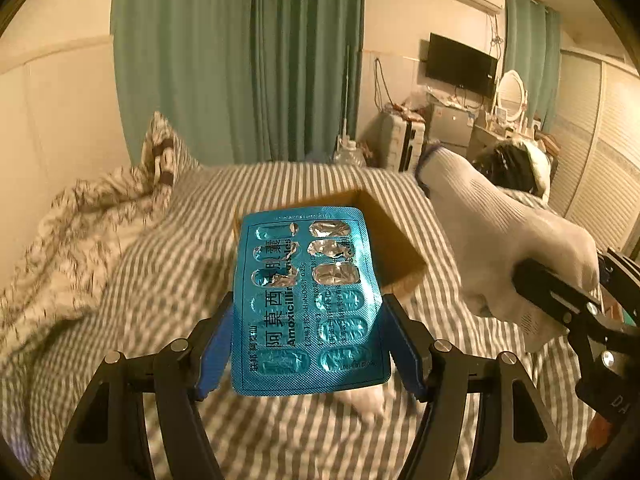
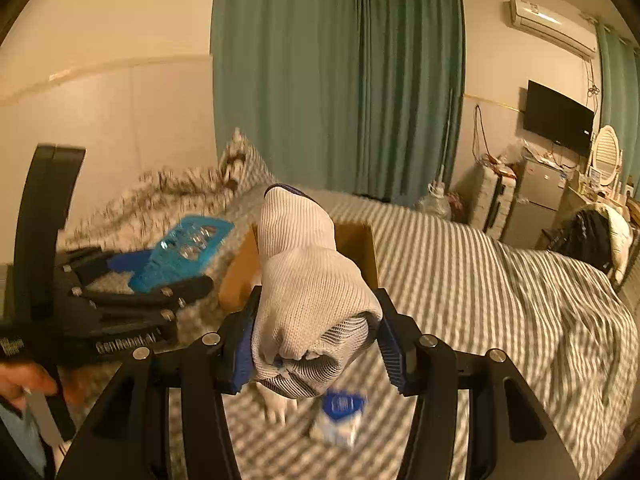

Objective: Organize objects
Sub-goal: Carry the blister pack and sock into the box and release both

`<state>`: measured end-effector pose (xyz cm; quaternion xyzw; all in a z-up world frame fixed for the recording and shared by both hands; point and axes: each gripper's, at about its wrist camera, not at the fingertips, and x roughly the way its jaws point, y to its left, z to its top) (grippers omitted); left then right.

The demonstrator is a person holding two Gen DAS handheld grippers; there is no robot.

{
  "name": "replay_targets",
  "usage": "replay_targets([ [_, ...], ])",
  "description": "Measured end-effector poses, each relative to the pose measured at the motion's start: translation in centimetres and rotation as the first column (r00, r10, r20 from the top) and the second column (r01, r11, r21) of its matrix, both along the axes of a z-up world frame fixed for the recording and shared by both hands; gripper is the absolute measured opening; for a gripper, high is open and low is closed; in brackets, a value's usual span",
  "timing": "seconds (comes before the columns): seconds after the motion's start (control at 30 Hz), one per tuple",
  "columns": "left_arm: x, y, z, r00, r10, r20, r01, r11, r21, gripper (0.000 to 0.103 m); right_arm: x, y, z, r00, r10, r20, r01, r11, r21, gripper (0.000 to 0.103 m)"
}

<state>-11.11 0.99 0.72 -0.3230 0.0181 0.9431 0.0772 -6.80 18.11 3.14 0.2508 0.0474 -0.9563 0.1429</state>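
My left gripper [image 1: 306, 344] is shut on a blue amoxicillin blister pack [image 1: 308, 300], held flat above the striped bed, just short of an open cardboard box [image 1: 394, 248]. My right gripper [image 2: 316, 344] is shut on a white knit glove [image 2: 308, 300], held above the bed in front of the same box [image 2: 360, 248]. The glove [image 1: 496, 232] and the right gripper also show in the left wrist view, to the right of the box. The blister pack [image 2: 182, 252] and the left gripper [image 2: 160, 276] show in the right wrist view, left of the box.
A small blue-and-white box [image 2: 340, 416] and a white object [image 2: 276, 404] lie on the striped bedsheet [image 2: 480, 280] under the right gripper. A crumpled patterned duvet [image 1: 80, 232] lies at the left. A green curtain [image 1: 240, 60] hangs behind the bed. Furniture and a TV [image 1: 460, 64] stand far right.
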Motion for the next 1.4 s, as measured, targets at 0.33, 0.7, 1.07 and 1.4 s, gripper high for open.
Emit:
replay_targets([
  [0.33, -8.1, 1.7, 1.9, 0.999, -0.022, -0.031, 0.020, 0.998, -0.065, 0.071, -10.9, -1.4, 3.1, 1.000, -0.026, -0.011, 0.027, 0.997, 0.079, 0.052],
  [0.7, -16.5, 1.4, -7.1, 0.994, 0.002, 0.112, 0.006, 0.997, -0.071, 0.071, -20.6, -1.9, -5.4, 0.989, -0.050, 0.138, 0.039, 0.996, 0.078, 0.052],
  [1.07, -18.5, 1.4, -8.7, 0.996, -0.070, 0.052, 0.071, 0.997, -0.018, 0.103, -24.3, -2.5, -8.6, 0.994, -0.015, 0.104, 0.007, 0.997, 0.078, 0.073],
  [1.4, -12.6, -0.5, -2.6, 0.999, 0.009, -0.031, -0.011, 0.999, -0.050, 0.103, -18.8, -1.7, -1.9, 0.997, -0.074, -0.009, 0.074, 0.996, 0.058, 0.086],
])
